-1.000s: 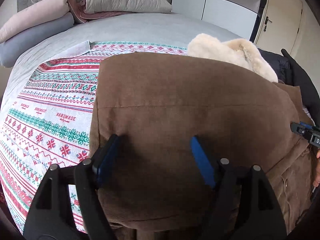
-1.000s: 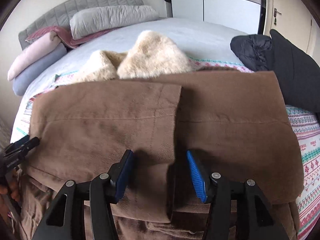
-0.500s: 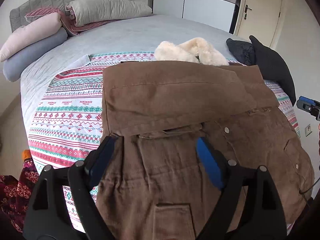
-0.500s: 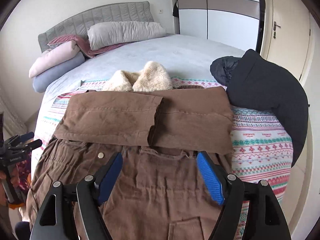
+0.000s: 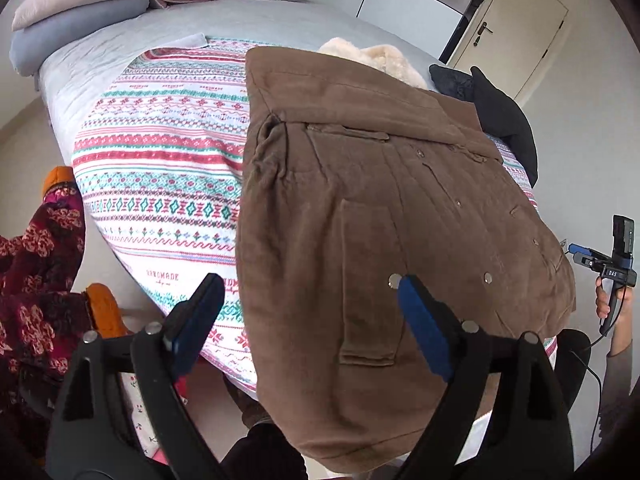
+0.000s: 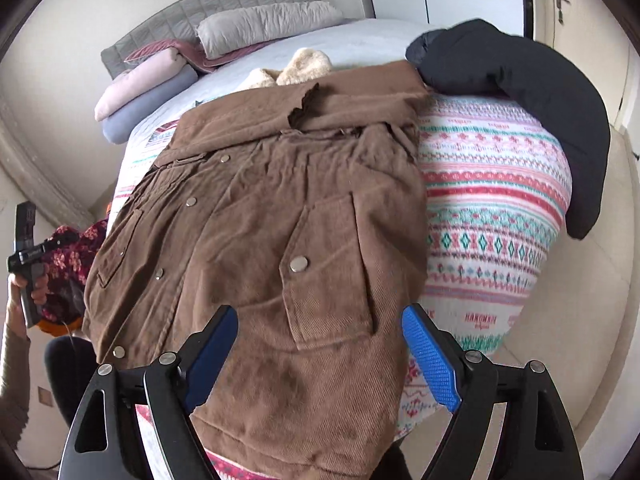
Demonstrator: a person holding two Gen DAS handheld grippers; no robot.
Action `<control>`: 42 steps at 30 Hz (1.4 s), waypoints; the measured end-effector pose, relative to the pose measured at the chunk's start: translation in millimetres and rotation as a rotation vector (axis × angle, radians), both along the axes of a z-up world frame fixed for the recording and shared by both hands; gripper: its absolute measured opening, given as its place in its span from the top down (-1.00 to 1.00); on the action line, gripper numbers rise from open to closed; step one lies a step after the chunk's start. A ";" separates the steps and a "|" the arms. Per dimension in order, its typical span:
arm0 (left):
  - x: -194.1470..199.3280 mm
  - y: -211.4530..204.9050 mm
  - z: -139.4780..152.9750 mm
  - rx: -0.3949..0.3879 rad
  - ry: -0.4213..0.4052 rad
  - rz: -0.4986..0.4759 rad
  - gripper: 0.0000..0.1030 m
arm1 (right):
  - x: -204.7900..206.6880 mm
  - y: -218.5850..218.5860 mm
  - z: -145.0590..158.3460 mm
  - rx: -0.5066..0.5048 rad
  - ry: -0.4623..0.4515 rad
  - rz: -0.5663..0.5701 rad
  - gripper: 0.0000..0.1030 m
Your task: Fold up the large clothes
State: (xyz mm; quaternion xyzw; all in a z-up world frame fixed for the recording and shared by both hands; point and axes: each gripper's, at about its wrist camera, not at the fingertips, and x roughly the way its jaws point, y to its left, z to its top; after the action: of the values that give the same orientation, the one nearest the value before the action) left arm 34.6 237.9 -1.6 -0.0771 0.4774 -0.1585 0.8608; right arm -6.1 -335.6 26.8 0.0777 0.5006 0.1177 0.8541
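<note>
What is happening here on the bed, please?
A person with a two-finger gripper in each hand is folding a brown coat spread on the patterned blanket. Its sleeves are folded across the top, and its hem hangs over the bed's edge. The left gripper and right gripper are both open above the hem, holding nothing. A black jacket lies beside the coat.

I see the bed (image 6: 360,46) with a patterned blanket (image 6: 492,208) spread over its near half. At the head of the bed, pillows (image 6: 264,26) and rolled bedding (image 6: 140,84) lie against a grey headboard (image 6: 208,8). A black jacket (image 6: 532,92) lies on the bed's right edge. Beyond the bed's far right corner I see a door (image 5: 516,20); left of the bed, flowered cloth (image 5: 36,264).
</note>
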 end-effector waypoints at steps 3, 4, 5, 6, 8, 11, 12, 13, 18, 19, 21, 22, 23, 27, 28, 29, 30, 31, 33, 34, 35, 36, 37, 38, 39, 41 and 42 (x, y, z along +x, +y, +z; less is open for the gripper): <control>-11.1 21.6 -29.9 -0.050 0.029 0.031 -0.72 | -8.2 -21.1 -21.0 0.084 0.057 -0.057 -0.66; -12.8 27.2 -40.3 -0.082 0.043 0.037 -0.72 | -10.1 -26.9 -26.5 0.102 0.069 -0.077 -0.66; -13.8 32.2 -50.9 -0.121 0.060 0.045 -0.72 | -10.4 -31.7 -31.6 0.118 0.080 -0.095 -0.66; -14.1 35.8 -61.3 -0.165 0.082 0.053 -0.72 | -10.0 -35.4 -36.1 0.136 0.092 -0.113 -0.66; -14.0 37.4 -81.5 -0.257 0.134 0.064 -0.70 | -6.8 -40.1 -46.0 0.179 0.123 -0.146 -0.66; -15.2 23.5 -100.8 -0.313 0.210 0.026 -0.61 | -2.9 -37.8 -60.9 0.240 0.183 -0.165 -0.66; -17.7 17.5 -100.4 -0.283 0.202 0.011 -0.62 | -2.6 -34.4 -65.5 0.258 0.206 -0.160 -0.66; -20.5 11.6 -99.1 -0.254 0.198 -0.017 -0.61 | -3.1 -30.9 -69.3 0.269 0.222 -0.156 -0.65; -38.2 -4.0 -99.8 -0.283 0.253 -0.084 -0.27 | -11.9 -10.5 -65.8 0.260 0.212 -0.095 -0.27; -43.0 -6.7 -98.4 -0.297 0.256 -0.097 -0.16 | -14.2 -7.0 -64.2 0.276 0.219 -0.078 -0.11; -53.6 -13.3 -94.6 -0.331 0.260 -0.132 -0.02 | -19.6 3.2 -61.5 0.289 0.229 -0.033 0.03; -57.7 -17.3 -91.8 -0.339 0.252 -0.147 0.03 | -22.1 9.2 -59.9 0.269 0.224 -0.016 0.07; -62.0 -21.2 -88.2 -0.341 0.240 -0.158 0.04 | -24.5 14.2 -58.4 0.252 0.220 -0.006 0.14; -73.5 -27.1 -75.7 -0.360 0.200 -0.155 0.27 | -27.6 14.6 -55.0 0.292 0.216 -0.024 0.46; -75.5 -25.9 -72.4 -0.376 0.193 -0.146 0.38 | -29.0 13.3 -51.6 0.300 0.205 -0.030 0.54; -76.0 -23.7 -67.9 -0.395 0.181 -0.131 0.45 | -30.6 11.9 -47.5 0.309 0.189 -0.035 0.59; -76.5 -21.4 -63.4 -0.414 0.171 -0.116 0.48 | -33.6 9.0 -42.7 0.320 0.171 -0.042 0.61; -77.8 -18.1 -58.7 -0.439 0.161 -0.101 0.53 | -35.6 7.2 -37.0 0.334 0.153 -0.047 0.65; -78.6 -12.2 -47.8 -0.491 0.137 -0.081 0.57 | -37.6 5.1 -25.7 0.362 0.119 -0.055 0.68; -79.1 -10.5 -41.2 -0.509 0.119 -0.075 0.58 | -37.8 4.6 -19.6 0.378 0.102 -0.058 0.69; -79.7 -7.3 -34.6 -0.522 0.101 -0.071 0.58 | -38.8 2.9 -12.9 0.395 0.080 -0.058 0.70; -79.8 -6.0 -27.7 -0.533 0.083 -0.069 0.58 | -39.7 1.3 -5.9 0.409 0.058 -0.058 0.70; -79.4 -5.7 -21.0 -0.541 0.067 -0.066 0.58 | -39.8 1.3 0.4 0.417 0.039 -0.058 0.71; -78.7 -5.2 -14.5 -0.549 0.052 -0.065 0.59 | -41.3 -1.7 6.1 0.423 0.023 -0.058 0.71; -78.1 -4.2 -8.1 -0.555 0.038 -0.064 0.59 | -41.5 -1.8 12.0 0.425 0.008 -0.058 0.71; -78.1 -1.5 4.2 -0.562 0.012 -0.059 0.59 | -39.9 -0.5 22.6 0.424 -0.016 -0.056 0.71; -75.5 0.9 9.9 -0.565 0.001 -0.057 0.59 | -38.7 -0.7 28.0 0.426 -0.026 -0.058 0.71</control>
State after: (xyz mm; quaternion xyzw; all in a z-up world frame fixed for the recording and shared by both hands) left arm -41.0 238.8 8.3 -0.3008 0.4168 -0.3095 0.8000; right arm -44.8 -336.3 54.8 0.2691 0.4509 0.1971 0.8279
